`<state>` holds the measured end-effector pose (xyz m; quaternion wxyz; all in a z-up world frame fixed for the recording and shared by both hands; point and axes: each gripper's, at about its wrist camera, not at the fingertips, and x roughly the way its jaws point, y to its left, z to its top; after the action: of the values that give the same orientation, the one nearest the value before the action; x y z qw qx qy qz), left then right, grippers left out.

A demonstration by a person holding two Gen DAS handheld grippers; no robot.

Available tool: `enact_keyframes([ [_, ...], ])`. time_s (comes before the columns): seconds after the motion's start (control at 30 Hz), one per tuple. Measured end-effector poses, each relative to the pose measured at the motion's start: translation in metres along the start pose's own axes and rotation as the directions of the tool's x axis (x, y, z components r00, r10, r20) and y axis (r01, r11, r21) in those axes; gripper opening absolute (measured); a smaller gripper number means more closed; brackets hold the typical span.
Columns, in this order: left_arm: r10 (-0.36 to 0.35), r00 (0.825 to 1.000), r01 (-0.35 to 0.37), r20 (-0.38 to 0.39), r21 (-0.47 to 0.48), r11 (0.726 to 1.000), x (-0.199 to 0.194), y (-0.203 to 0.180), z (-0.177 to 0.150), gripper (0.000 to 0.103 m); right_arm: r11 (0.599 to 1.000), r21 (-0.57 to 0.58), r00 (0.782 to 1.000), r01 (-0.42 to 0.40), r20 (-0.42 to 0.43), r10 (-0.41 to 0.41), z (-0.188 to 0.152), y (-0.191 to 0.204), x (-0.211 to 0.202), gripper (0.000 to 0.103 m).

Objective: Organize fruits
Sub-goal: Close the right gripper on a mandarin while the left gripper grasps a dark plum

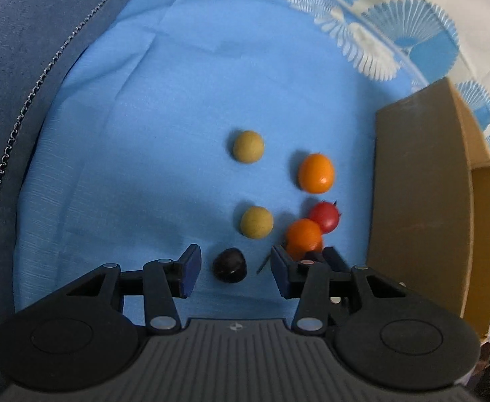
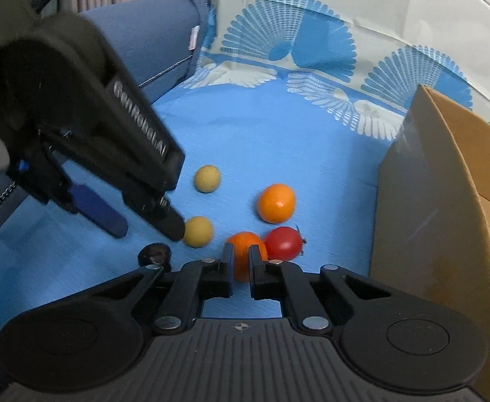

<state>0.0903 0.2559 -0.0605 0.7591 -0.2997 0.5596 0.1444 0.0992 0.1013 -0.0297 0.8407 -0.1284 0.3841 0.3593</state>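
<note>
Two round yellow fruits point(image 1: 248, 146), two orange ones point(image 1: 316, 173), one red tomato point(image 1: 325, 216), one dark plum point(image 1: 229, 265); left gripper point(image 1: 234, 273) straddles the plum, jaws apart, right gripper point(image 2: 241, 264) narrowed to a slit.

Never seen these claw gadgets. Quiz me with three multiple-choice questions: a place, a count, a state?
1. Where does the small round black fruit lie? A on a white plate; B between the fingers of the left claw; C atop a banana.
2. How many round orange fruits lie on the blue cloth? A one; B two; C four.
3. The left claw is: A open; B shut on a fruit; C out of view.
Answers: 1 B, it sits in the fingers' gap. 2 B, one far, one near. 3 A, cloth shows either side of the black fruit.
</note>
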Motion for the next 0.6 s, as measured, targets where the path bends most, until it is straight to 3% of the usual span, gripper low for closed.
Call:
enact_keyframes([
  [0.2, 0.08, 0.996, -0.077, -0.037, 0.066, 0.995, 0.014, -0.011, -0.001, 0.04, 1.0, -0.002, 1.0, 0.014, -0.008, -0.014, 0.002, 0.002, 0.01, 0.032],
  [0.33, 0.115, 0.992, -0.109, -0.049, 0.115, 0.987, 0.022, -0.021, -0.002, 0.028, 0.999, 0.012, 0.999, 0.05, -0.009, -0.05, 0.002, 0.001, 0.016, 0.035],
  [0.6, 0.148, 0.989, -0.147, 0.003, 0.168, 0.975, 0.02, -0.031, -0.006, 0.027, 0.994, -0.072, 0.997, 0.083, -0.001, -0.083, -0.002, 0.008, 0.019, 0.033],
])
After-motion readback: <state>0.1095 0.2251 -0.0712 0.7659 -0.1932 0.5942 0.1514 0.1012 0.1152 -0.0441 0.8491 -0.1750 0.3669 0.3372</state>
